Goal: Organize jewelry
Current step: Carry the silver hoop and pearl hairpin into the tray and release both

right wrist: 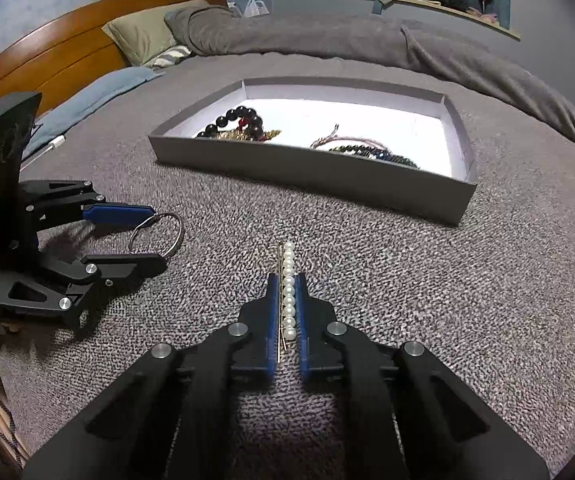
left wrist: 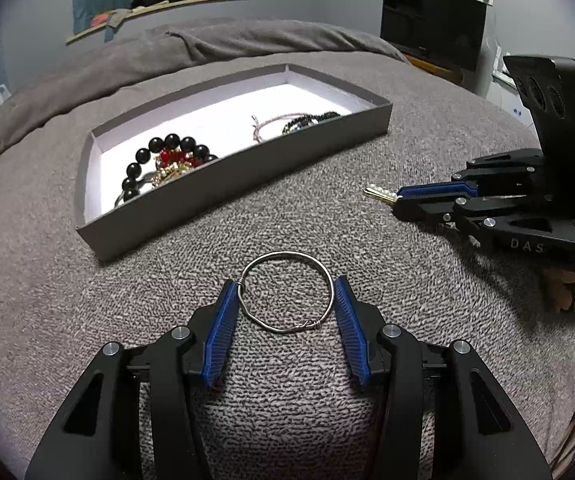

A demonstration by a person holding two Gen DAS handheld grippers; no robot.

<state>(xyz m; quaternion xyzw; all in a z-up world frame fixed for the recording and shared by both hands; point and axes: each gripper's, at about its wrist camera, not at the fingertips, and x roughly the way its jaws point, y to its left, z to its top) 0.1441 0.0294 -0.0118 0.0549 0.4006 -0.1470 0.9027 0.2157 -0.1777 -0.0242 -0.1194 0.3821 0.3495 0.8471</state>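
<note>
From the left wrist camera, the left gripper (left wrist: 287,284) grips a silver wire bangle (left wrist: 287,292) over the grey bedspread (left wrist: 367,360); both blue pads (left wrist: 223,320) press against the ring's opposite sides, so the jaws stand partway apart, held there by the hoop. Beyond it lies a shallow grey tray (left wrist: 191,208) with a white lining. Inside, at its near-left end, sit a black bead bracelet (left wrist: 163,152) and a red and gold piece (left wrist: 175,162); farther right lie a pinkish cord bracelet (left wrist: 275,122) and a dark beaded one (left wrist: 311,120). At right, the right gripper (left wrist: 397,198) pinches a pearl hair pin (left wrist: 381,194) whose end sticks out past the fingertips.

From the right wrist camera, the right gripper (right wrist: 287,280) is closed narrowly on the pearl hair pin (right wrist: 288,288), a row of white pearls along a gold pin, running lengthwise between the pads. The tray (right wrist: 307,172) sits ahead, well apart. At left, the left gripper (right wrist: 159,236) clasps the bangle (right wrist: 159,236). A wooden headboard (right wrist: 67,44) and pillows (right wrist: 143,36) lie behind.
</note>
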